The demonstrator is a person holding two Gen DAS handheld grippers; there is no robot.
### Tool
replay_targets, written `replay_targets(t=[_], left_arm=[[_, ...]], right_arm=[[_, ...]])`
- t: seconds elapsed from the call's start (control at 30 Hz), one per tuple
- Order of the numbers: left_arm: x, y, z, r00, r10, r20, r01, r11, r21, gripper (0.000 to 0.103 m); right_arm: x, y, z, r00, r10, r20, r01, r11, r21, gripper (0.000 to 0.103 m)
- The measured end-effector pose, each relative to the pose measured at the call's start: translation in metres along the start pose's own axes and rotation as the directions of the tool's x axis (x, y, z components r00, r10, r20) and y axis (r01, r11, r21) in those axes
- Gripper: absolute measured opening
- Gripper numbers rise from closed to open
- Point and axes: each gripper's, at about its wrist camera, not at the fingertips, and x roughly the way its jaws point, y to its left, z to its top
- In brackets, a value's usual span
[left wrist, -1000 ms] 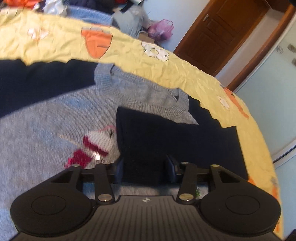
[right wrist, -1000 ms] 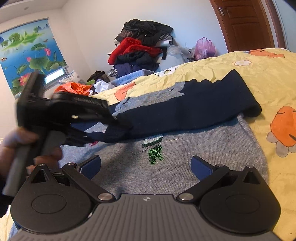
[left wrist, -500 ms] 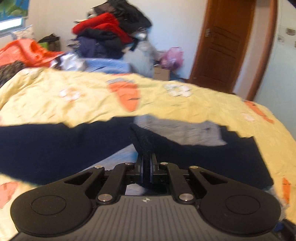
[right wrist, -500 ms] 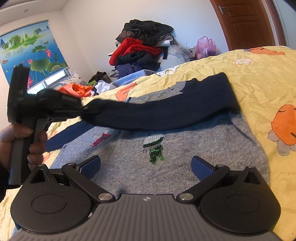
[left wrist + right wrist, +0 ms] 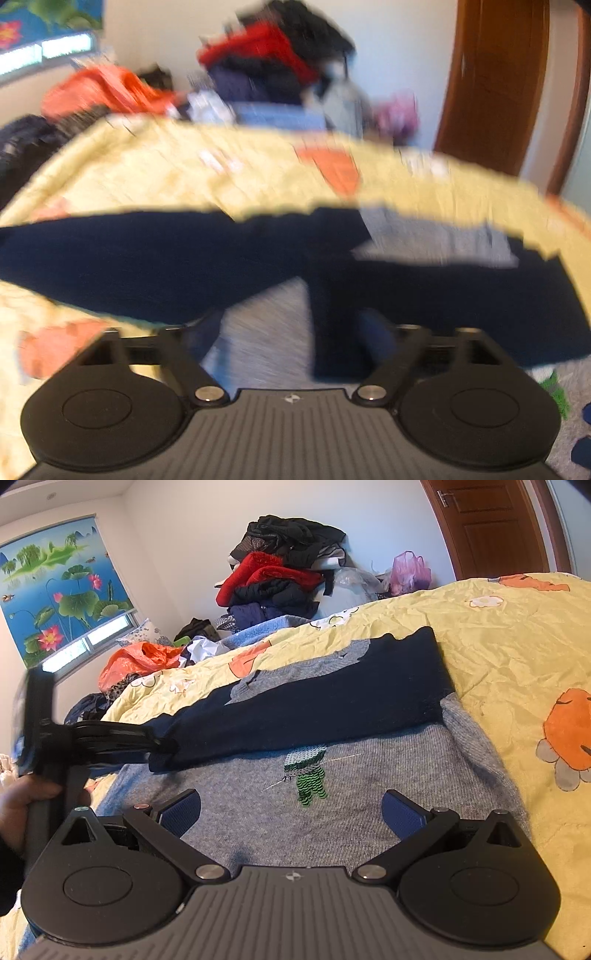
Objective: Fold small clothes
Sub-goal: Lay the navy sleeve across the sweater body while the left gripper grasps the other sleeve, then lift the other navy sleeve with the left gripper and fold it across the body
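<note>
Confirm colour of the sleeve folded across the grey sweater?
Dark navy. The sleeve lies across the grey sweater; clearest in the right wrist view.

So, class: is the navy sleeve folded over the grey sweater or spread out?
Folded: the navy sleeve lies across the grey sweater.

The bed (image 5: 509,635) carries everything, spread with a creased yellow bedsheet (image 5: 480,664) printed with orange and white cartoon shapes; one orange figure (image 5: 569,731) sits at three o'clock in the right wrist view, a white flower (image 5: 484,600) at one o'clock; directly on the sheet lies a grey knitted sweater (image 5: 369,812), spread flat, with a green sequin figure (image 5: 310,775) on its front; one navy sleeve (image 5: 332,705) lies folded across the sweater's chest, pointing toward nine o'clock; in the blurred left wrist view the other navy sleeve (image 5: 110,258) stretches out over the sheet toward nine o'clock; a blue cloth (image 5: 266,627) rests at the bed's far edge, about twelve o'clock.
</note>
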Motion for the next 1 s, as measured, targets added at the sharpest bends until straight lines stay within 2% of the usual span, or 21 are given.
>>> replay_targets(t=[0.1, 0.17, 0.2, 0.23, 0.27, 0.33, 0.4, 0.43, 0.47, 0.5, 0.6, 0.8, 0.9, 1.0], left_arm=[[-0.018, 0.051, 0.002, 0.998, -0.011, 0.065, 0.020, 0.990, -0.139, 0.088], [-0.021, 0.099, 0.004, 0.997, 0.008, 0.072, 0.014, 0.956, -0.295, 0.088], [-0.021, 0.126, 0.004, 0.997, 0.027, 0.069, 0.001, 0.923, -0.385, 0.088], [-0.021, 0.153, 0.003, 0.997, 0.049, 0.063, -0.013, 0.880, -0.475, 0.088], [-0.020, 0.182, 0.001, 0.996, 0.071, 0.058, -0.025, 0.823, -0.567, 0.088], [-0.022, 0.236, -0.009, 0.993, 0.088, 0.073, -0.009, 0.693, -0.721, 0.088], [-0.026, 0.282, -0.020, 0.987, 0.122, 0.109, 0.023, 0.560, -0.828, 0.087], [-0.026, 0.300, -0.025, 0.983, 0.139, 0.119, 0.032, 0.510, -0.860, 0.087], [-0.027, 0.316, -0.028, 0.980, 0.159, 0.120, 0.030, 0.474, -0.880, 0.087], [-0.027, 0.329, -0.029, 0.977, 0.179, 0.116, 0.023, 0.453, -0.891, 0.087], [-0.019, 0.352, -0.024, 0.974, 0.198, 0.109, 0.009, 0.450, -0.893, 0.087], [0.000, 0.375, -0.014, 0.970, 0.197, 0.144, 0.025, 0.506, -0.862, 0.087], [0.014, 0.385, -0.008, 0.964, 0.237, 0.120, -0.022, 0.520, -0.854, 0.087], [0.028, 0.392, -0.007, 0.967, 0.245, 0.073, -0.071, 0.532, -0.844, 0.086]], right_arm=[[0.001, 0.000, 0.000, 1.000, -0.006, -0.003, 0.006, 1.000, -0.008, 0.103], [0.001, 0.001, 0.000, 1.000, -0.011, -0.005, 0.011, 1.000, -0.015, 0.103], [0.002, 0.002, 0.000, 1.000, -0.013, -0.006, 0.013, 1.000, -0.017, 0.103], [0.002, 0.002, 0.000, 1.000, -0.015, -0.007, 0.015, 1.000, -0.019, 0.103], [0.002, 0.002, 0.000, 1.000, -0.016, -0.007, 0.016, 1.000, -0.021, 0.103], [0.002, 0.003, -0.001, 1.000, -0.020, -0.009, 0.020, 0.999, -0.025, 0.103], [0.003, 0.004, -0.001, 1.000, -0.026, -0.011, 0.026, 0.999, -0.031, 0.103], [0.003, 0.005, -0.001, 0.999, -0.030, -0.013, 0.030, 0.999, -0.036, 0.103], [0.004, 0.006, -0.001, 0.999, -0.034, -0.015, 0.034, 0.999, -0.041, 0.103], [0.005, 0.007, -0.001, 0.999, -0.040, -0.017, 0.040, 0.998, -0.047, 0.103], [0.007, 0.011, -0.001, 0.998, -0.062, -0.025, 0.060, 0.996, -0.072, 0.103], [0.012, 0.019, -0.002, 0.994, -0.106, -0.039, 0.101, 0.987, -0.124, 0.103], [0.014, 0.021, -0.002, 0.991, -0.126, -0.045, 0.118, 0.982, -0.147, 0.103], [0.014, 0.024, -0.003, 0.989, -0.138, -0.048, 0.128, 0.978, -0.162, 0.103]])
